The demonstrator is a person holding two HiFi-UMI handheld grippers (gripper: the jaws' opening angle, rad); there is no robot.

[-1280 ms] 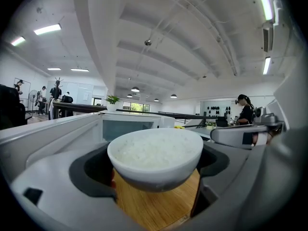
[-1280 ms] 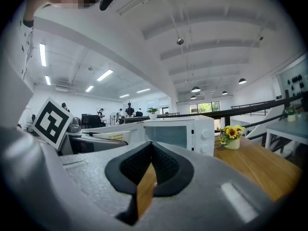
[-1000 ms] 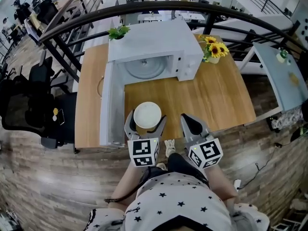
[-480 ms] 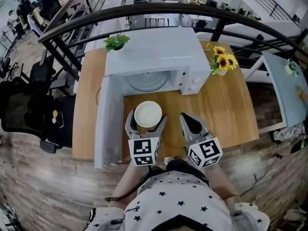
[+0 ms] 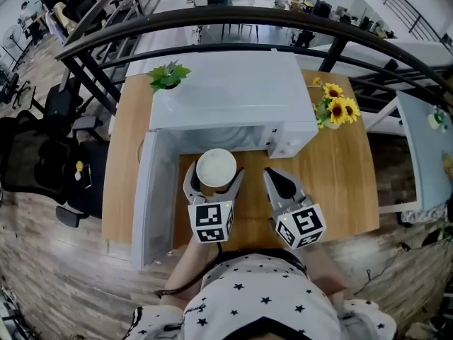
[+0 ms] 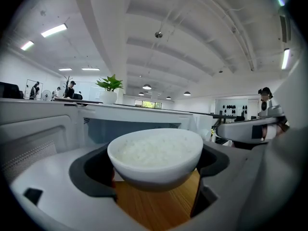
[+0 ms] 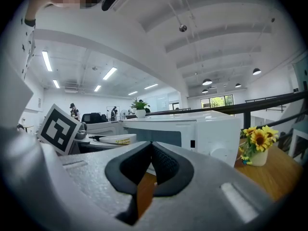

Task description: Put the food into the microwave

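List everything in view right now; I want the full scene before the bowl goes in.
microwave: one, white, on the table, door open to the left
bowl of rice: one, white, before the microwave's opening
potted plant: one, green, at the microwave's back left corner
sunflowers: one bunch, yellow, right of the microwave
table: one, wood
railing: one, black, beyond the table
office chair: one, black, floor at left
left gripper: grey, shut on the bowl of rice
right gripper: grey, jaws together, empty

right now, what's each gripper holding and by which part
The left gripper holds the bowl of rice by its opposite sides, below the rim. The right gripper is shut, empty.
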